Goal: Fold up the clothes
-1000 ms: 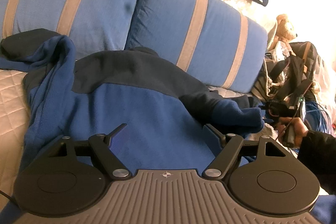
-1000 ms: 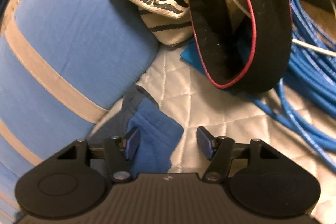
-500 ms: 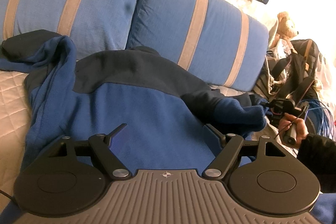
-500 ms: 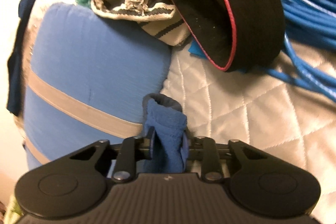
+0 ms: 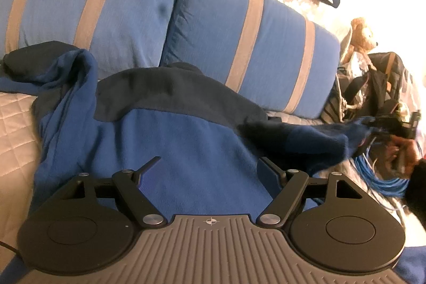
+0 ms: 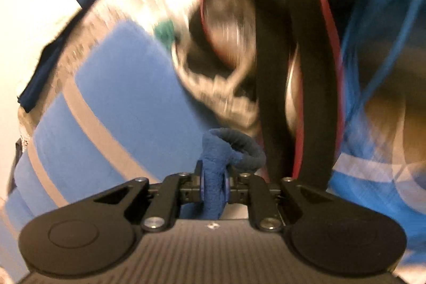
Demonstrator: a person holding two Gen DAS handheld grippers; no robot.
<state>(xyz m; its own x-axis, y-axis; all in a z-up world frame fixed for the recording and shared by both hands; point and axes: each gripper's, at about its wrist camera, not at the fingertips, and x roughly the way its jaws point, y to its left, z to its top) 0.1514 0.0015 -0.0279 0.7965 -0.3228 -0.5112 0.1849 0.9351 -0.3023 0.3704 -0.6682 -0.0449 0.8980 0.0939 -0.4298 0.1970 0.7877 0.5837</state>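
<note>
Blue fleece (image 5: 181,145) lay spread on the quilted cover (image 5: 13,124), collar end toward the two striped cushions (image 5: 250,44), hem toward the left gripper (image 5: 210,169); body's long axis ran from camera to cushions. Left gripper hovered over the lower body, tongs spread, nothing between them. One sleeve (image 5: 306,137) stretched out to the right. Right gripper (image 6: 214,184) had just been closing; it pinched the sleeve cuff (image 6: 223,153), which curled above the pads. Right wrist view was motion-blurred.
</note>
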